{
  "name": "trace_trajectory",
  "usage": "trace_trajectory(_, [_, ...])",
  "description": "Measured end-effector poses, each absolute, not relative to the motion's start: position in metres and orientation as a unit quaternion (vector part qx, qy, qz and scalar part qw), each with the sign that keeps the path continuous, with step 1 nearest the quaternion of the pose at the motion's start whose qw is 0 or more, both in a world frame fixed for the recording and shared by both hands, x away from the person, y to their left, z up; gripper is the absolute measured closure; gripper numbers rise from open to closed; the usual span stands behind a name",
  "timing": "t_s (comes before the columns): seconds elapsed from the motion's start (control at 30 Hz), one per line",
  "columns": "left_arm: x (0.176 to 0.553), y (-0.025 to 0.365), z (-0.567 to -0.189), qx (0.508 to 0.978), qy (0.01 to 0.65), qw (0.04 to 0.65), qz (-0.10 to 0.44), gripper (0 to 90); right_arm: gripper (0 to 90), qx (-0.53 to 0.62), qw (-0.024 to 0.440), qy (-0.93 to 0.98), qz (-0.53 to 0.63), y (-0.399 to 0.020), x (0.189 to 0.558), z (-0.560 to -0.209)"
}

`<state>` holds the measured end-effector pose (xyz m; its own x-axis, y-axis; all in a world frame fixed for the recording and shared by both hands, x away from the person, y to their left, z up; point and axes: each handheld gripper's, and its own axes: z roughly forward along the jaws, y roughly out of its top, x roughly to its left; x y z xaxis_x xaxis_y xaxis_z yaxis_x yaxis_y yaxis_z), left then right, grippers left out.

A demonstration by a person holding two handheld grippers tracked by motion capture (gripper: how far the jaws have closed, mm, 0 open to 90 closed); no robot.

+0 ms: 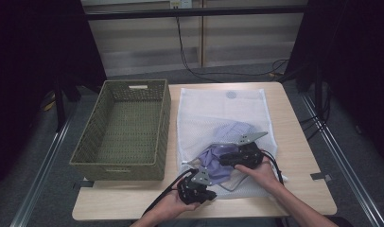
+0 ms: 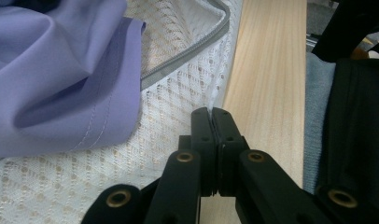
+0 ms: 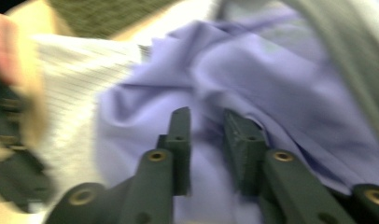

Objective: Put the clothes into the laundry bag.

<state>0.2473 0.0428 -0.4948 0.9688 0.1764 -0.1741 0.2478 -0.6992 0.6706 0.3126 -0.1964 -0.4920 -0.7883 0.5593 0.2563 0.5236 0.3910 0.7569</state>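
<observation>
We judge that the step in hand is to push the lilac soft cloth garment [image 1: 226, 144] into the white mesh laundry bag [image 1: 213, 111], which lies on the light wooden surface [image 1: 294, 142] in the centre of the high view.

To do it well, we would keep the left tool [image 2: 211, 114], at the lower centre of the high view, firmly on the bag. Its jaws are together and pinch the thin mesh edge beside the grey zipper [image 2: 187, 58], so the mouth is held.

The right tool [image 3: 207, 116] has its jaws apart over a fold of the garment; it should take a thick fold and push toward the upper part of the frame.

The garment is half inside. Its crumpled long axis runs from lower left to upper right, and its free end points to the lower left.
</observation>
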Motion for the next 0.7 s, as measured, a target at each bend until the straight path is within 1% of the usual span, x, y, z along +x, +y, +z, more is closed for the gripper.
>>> trace_trajectory(0.17, [0.247,0.043,-0.495,0.920,0.114,0.372,-0.049,89.1,61.5,0.296,0.001,0.829,0.475,-0.186,0.301,-0.483])
trace_trajectory(0.23, [0.248,0.043,-0.495,0.921,0.113,0.370,-0.048,89.2,55.6,0.289,-0.007,0.831,0.475,-0.179,0.299,-0.484])
trace_trajectory(0.37, [0.248,0.043,-0.495,0.922,0.114,0.368,-0.051,89.1,40.8,0.275,-0.022,0.845,0.458,-0.162,0.301,-0.493])
trace_trajectory(0.47, [0.247,0.043,-0.495,0.920,0.115,0.371,-0.049,89.1,34.1,0.275,-0.021,0.853,0.443,-0.152,0.303,-0.500])
trace_trajectory(0.5, [0.248,0.043,-0.495,0.921,0.112,0.371,-0.049,89.1,33.5,0.271,-0.020,0.860,0.431,-0.147,0.303,-0.504])
trace_trajectory(0.57, [0.248,0.043,-0.494,0.923,0.110,0.365,-0.046,89.2,34.7,0.271,-0.016,0.863,0.427,-0.146,0.302,-0.505])
trace_trajectory(0.6, [0.248,0.043,-0.494,0.923,0.110,0.366,-0.046,89.1,38.1,0.271,-0.005,0.864,0.425,-0.145,0.300,-0.505])
trace_trajectory(0.67, [0.248,0.043,-0.494,0.924,0.107,0.365,-0.045,89.1,48.9,0.272,0.009,0.867,0.417,-0.145,0.300,-0.504])
trace_trajectory(0.7, [0.248,0.043,-0.494,0.924,0.106,0.365,-0.046,89.1,57.6,0.272,0.019,0.868,0.416,-0.147,0.300,-0.505])
